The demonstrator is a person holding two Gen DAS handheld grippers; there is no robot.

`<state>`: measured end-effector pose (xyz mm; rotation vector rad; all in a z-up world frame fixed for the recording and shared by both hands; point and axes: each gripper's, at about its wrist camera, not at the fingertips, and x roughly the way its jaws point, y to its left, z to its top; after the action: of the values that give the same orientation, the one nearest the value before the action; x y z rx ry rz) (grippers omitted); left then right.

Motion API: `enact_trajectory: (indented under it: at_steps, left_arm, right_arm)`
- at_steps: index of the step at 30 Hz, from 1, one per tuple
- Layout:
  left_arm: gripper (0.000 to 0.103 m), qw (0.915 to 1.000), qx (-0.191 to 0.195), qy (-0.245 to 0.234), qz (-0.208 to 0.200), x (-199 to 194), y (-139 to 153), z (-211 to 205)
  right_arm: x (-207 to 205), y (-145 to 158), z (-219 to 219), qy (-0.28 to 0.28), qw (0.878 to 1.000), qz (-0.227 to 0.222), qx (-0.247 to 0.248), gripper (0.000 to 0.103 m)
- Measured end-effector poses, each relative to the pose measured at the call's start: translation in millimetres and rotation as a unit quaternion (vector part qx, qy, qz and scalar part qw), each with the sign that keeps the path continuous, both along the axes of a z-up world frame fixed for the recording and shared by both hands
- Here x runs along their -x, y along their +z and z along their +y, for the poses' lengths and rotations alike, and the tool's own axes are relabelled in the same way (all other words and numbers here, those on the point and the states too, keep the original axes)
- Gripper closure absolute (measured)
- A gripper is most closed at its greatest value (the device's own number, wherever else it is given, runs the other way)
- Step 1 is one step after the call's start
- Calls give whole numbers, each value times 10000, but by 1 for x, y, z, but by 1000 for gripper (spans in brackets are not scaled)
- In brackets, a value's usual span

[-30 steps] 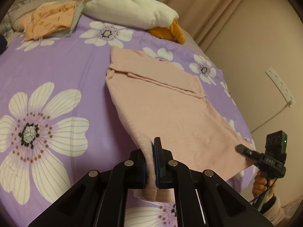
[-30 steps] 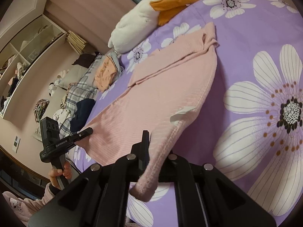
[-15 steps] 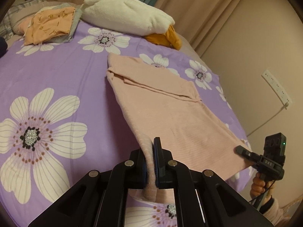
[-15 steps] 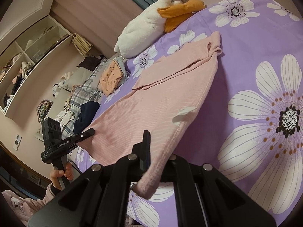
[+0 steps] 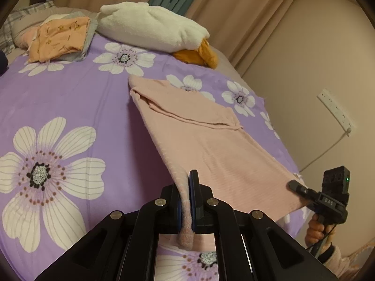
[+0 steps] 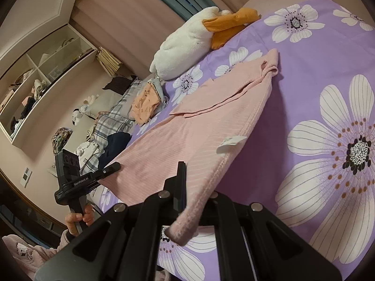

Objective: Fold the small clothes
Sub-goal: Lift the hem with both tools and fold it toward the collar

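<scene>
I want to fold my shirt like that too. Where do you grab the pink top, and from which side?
Grab the pink top by its two near hem corners, coming from the foot of the bed. The sleeves are already folded in and the collar end lies flat far away, so the near edge is free. The left gripper and right gripper are pinching those corners now.

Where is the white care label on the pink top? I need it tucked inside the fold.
In the right wrist view the label sticks out near the right edge of the pink top, just beyond the right tongs and beside the bedsheet.
</scene>
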<state>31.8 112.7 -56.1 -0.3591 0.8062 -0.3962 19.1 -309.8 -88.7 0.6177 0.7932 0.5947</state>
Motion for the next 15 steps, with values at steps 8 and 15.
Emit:
enact_trajectory:
  at_steps: [8, 15]
  left_arm:
    - [99, 9999, -16, -45, -104, 7, 10, -3]
    - [99, 9997, -7, -128, -212, 19, 23, -5]
  right_arm:
    - [7, 12, -2, 74, 9998, -197, -51, 99]
    - [14, 27, -4, 150, 9992, -373, -36, 99]
